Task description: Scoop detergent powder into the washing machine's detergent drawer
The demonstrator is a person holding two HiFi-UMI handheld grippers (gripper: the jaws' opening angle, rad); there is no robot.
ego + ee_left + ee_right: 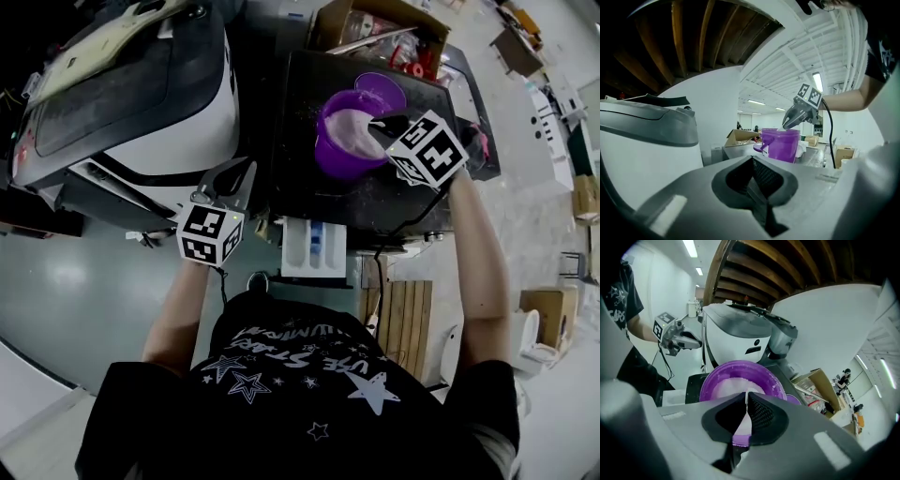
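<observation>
A purple tub (345,134) of white detergent powder stands on the black washing machine top (305,89). Its purple lid (382,91) lies just behind it. My right gripper (375,127) reaches over the tub's rim, shut on the thin white handle of a scoop (746,398) that points down at the powder (731,386). The washer's white detergent drawer (314,251) is pulled out below the tub, towards me. My left gripper (234,180) hangs left of the drawer, shut and holding nothing. From the left gripper view the tub (781,144) and the right gripper (783,125) show ahead.
A large white and grey appliance (141,103) stands to the left of the washer. An open cardboard box (375,28) sits behind the tub. A wooden slatted stand (400,314) is on the floor at my right. Cables hang below the washer's front.
</observation>
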